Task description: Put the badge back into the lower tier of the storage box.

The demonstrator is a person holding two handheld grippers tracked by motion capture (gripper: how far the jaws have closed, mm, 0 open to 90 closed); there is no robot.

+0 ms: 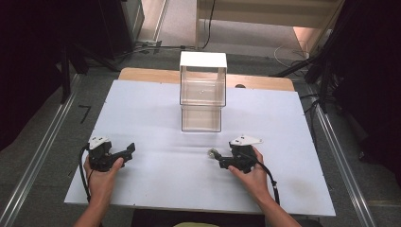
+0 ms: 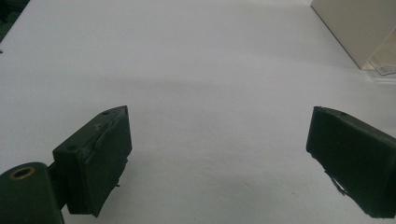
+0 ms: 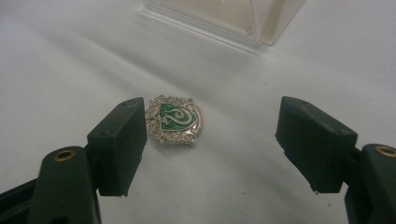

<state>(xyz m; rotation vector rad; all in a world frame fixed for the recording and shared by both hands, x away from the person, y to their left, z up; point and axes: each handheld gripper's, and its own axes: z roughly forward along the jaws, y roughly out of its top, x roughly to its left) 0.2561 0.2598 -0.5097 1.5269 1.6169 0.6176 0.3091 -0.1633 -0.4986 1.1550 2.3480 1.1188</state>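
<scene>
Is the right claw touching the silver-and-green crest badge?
Cannot tell. In the right gripper view the badge lies between the open right claw, its edge meeting one jaw's outline.

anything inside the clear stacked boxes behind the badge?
Both clear boxes look bare inside in the high view; the table shows through their walls. The white lid hides nothing visible. The badge lies on the table outside them, between the open right gripper jaws.

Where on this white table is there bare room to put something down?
Plenty: the stretch between the left gripper and the right gripper, and both sides of the clear box. It is tight only near the green badge, which lies between the right gripper's open jaws.
</scene>
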